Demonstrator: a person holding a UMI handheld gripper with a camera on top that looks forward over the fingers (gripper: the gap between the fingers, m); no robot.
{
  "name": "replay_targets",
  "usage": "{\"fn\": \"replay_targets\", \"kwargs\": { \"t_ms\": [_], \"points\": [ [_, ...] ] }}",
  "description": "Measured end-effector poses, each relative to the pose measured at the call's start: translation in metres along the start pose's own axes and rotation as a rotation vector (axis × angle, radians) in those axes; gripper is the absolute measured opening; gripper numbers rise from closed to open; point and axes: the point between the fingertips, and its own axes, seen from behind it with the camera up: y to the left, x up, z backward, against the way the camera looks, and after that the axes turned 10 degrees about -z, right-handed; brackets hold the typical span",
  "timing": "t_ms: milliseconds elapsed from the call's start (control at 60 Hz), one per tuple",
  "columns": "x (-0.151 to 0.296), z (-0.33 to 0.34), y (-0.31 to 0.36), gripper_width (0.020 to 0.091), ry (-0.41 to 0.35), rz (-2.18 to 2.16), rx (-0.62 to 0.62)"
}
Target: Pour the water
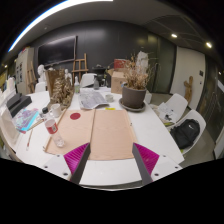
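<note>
The hand-held gripper [111, 160] hovered above a cluttered white desk [150, 125] in a dim workshop, its jaws standing wide apart and holding nothing. The magenta pads [146, 157] on its two fingers framed a bare strip of desk, with the near edge of a large sheet of brown cardboard [110, 132] lying just ahead of them.

A clear plastic water bottle [53, 130] with a red label stood upright on the desk, left of the cardboard and ahead of the left finger, well clear of the jaws. A small red round object [76, 116], too small to identify, lay on the cardboard's left portion, just beyond the bottle. Farther left, a pale blue item [29, 121] rested near the desk's edge among other clutter that could not be made out.

Beyond the cardboard, a dark pot with a dried, spiky plant [133, 90] stood toward the far right of the desk, with a white crumpled shape [97, 98] beside it on the left. A white chair [176, 107] stood at the desk's right side, and a black bag [185, 133] sat on a second white seat nearer the gripper.

Ceiling lights [173, 36] glowed against the dark wall at the back of the room, where shelving and stacked goods were visible but indistinct.
</note>
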Motion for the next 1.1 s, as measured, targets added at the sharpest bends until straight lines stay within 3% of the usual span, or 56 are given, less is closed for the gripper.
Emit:
{"fn": "replay_targets", "kwargs": {
  "t_ms": [250,533,717,883,1050,1100],
  "points": [
    [-0.05,-0.004,0.076,0.0855,0.021,0.01,0.152],
    [-0.094,-0.05,0.205,0.0858,-0.041,0.065,0.284],
    [-0.092,-0.116,0.264,0.0858,-0.133,0.067,0.247],
    [-0.085,-0.182,0.285,0.0844,-0.171,0.006,0.163],
    [-0.078,-0.223,0.297,0.0638,-0.222,-0.012,0.118],
    [-0.073,-0.228,0.297,0.0498,-0.239,0.009,0.11]
  ]
}}
